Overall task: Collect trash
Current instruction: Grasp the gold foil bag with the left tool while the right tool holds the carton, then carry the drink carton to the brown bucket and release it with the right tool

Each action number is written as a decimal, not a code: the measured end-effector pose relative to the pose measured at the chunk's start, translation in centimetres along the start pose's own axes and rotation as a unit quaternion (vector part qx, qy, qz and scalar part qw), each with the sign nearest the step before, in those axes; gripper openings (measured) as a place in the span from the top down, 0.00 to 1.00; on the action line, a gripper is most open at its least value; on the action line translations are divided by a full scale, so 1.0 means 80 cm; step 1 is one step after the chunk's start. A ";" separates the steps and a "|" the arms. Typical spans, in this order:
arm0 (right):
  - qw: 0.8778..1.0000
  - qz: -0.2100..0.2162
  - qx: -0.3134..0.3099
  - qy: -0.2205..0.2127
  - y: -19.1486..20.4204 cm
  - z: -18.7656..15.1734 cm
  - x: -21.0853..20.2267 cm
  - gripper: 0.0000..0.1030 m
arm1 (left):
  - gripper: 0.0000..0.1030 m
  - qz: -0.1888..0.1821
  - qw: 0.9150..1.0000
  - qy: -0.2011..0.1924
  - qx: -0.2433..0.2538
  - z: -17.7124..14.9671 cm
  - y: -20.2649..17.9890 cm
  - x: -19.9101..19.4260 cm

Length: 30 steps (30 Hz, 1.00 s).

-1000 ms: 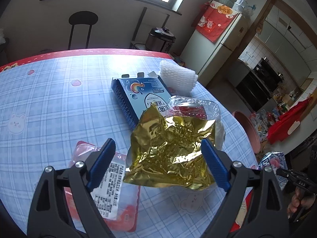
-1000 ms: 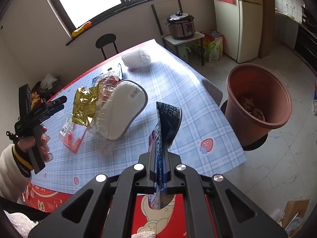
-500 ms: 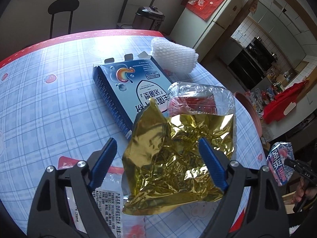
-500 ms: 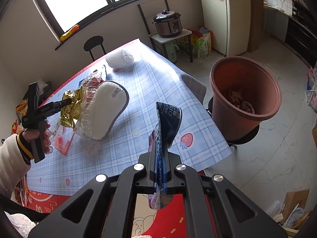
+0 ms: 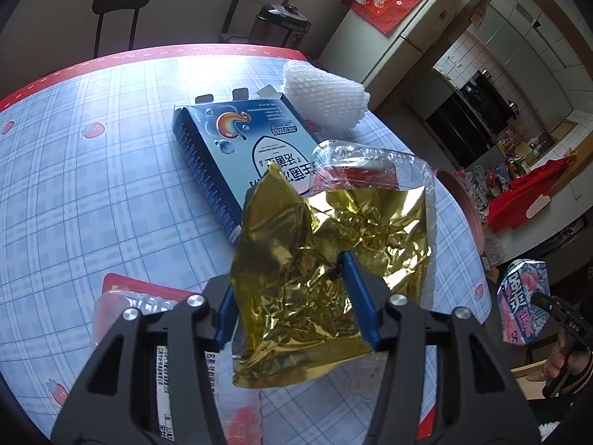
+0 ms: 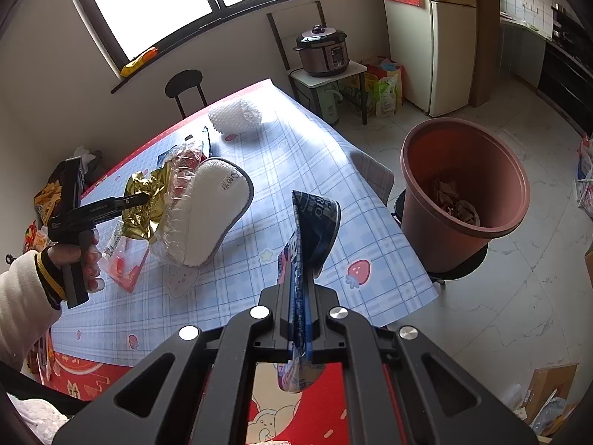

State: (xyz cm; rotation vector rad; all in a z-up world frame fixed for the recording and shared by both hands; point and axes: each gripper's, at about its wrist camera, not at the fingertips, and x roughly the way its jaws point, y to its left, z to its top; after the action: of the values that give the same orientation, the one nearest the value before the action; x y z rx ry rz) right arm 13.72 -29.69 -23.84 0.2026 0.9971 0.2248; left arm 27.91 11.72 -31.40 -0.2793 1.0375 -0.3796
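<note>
My left gripper (image 5: 292,296) is shut on a crumpled gold foil bag (image 5: 326,252) at the table's near edge; the bag also shows in the right wrist view (image 6: 142,204). A clear plastic-wrapped tray (image 5: 355,167) lies just behind the bag, white underside showing in the right wrist view (image 6: 211,207). My right gripper (image 6: 302,289) is shut on a flattened blue snack wrapper (image 6: 311,230), held in the air off the table's edge. A brown bin (image 6: 463,193) with some trash inside stands on the floor to the right.
On the checked table (image 5: 92,185) lie a blue carton (image 5: 229,148), a white foam net (image 5: 326,96) and a red-edged plastic packet (image 5: 148,296). A stool (image 5: 118,11), a rice cooker (image 6: 322,52) and a fridge (image 6: 448,37) stand beyond the table.
My left gripper moved forward over the gold foil bag and closed on it. My right gripper kept hold of the blue wrapper with little movement.
</note>
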 end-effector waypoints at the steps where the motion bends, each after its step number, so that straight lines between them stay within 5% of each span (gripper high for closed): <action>1: 1.000 0.001 0.000 -0.001 0.001 0.000 -0.001 0.94 | 0.53 0.007 1.000 -0.003 0.004 -0.001 -0.002 -0.005; 15: 0.999 0.020 -0.013 -0.031 0.021 0.013 -0.017 0.94 | 0.61 0.006 0.993 -0.114 -0.014 -0.033 -0.029 -0.139; 24: 0.997 0.030 -0.017 -0.064 0.017 0.035 -0.032 0.94 | 0.61 0.072 0.983 -0.170 -0.002 -0.056 -0.070 -0.208; 30: 0.995 0.014 0.001 -0.104 -0.032 0.070 -0.051 0.94 | 0.61 0.089 0.978 -0.190 -0.008 -0.058 -0.096 -0.233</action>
State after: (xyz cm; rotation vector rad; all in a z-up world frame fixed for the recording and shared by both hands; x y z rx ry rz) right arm 16.52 -33.62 -18.27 0.2364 0.7885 0.2241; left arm 14.04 12.66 -16.02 -0.2590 0.6822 -0.1473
